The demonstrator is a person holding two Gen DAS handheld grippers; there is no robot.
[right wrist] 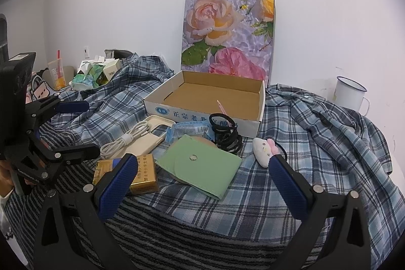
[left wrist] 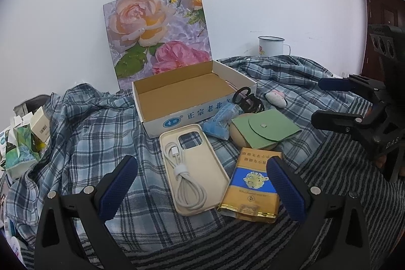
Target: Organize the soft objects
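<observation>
An open cardboard box (left wrist: 152, 115) (right wrist: 260, 103) stands empty on a plaid shirt. In front of it lie a cream phone case (left wrist: 202, 176) (right wrist: 144, 146) holding a coiled white cable (left wrist: 182, 176) (right wrist: 121, 142), a blue tissue packet (left wrist: 220, 123) (right wrist: 189, 130), a green pouch (left wrist: 263, 130) (right wrist: 202, 166), black hair ties (left wrist: 248, 99) (right wrist: 227, 133), a white and pink plush (left wrist: 276, 98) (right wrist: 262, 151) and a yellow pack (left wrist: 253, 184) (right wrist: 144, 173). My left gripper (left wrist: 201, 184) (right wrist: 81, 129) hovers open over the case and pack. My right gripper (right wrist: 202, 181) (left wrist: 329, 101) is open just short of the pouch.
A floral board (left wrist: 157, 29) leans on the wall behind the box. A white enamel mug (left wrist: 270, 46) (right wrist: 349, 92) stands at the back right. Torn tissue boxes (left wrist: 22, 143) and a drink cup (right wrist: 57, 72) crowd the left. The plaid shirt (right wrist: 316, 143) is rumpled over striped bedding (right wrist: 177, 232).
</observation>
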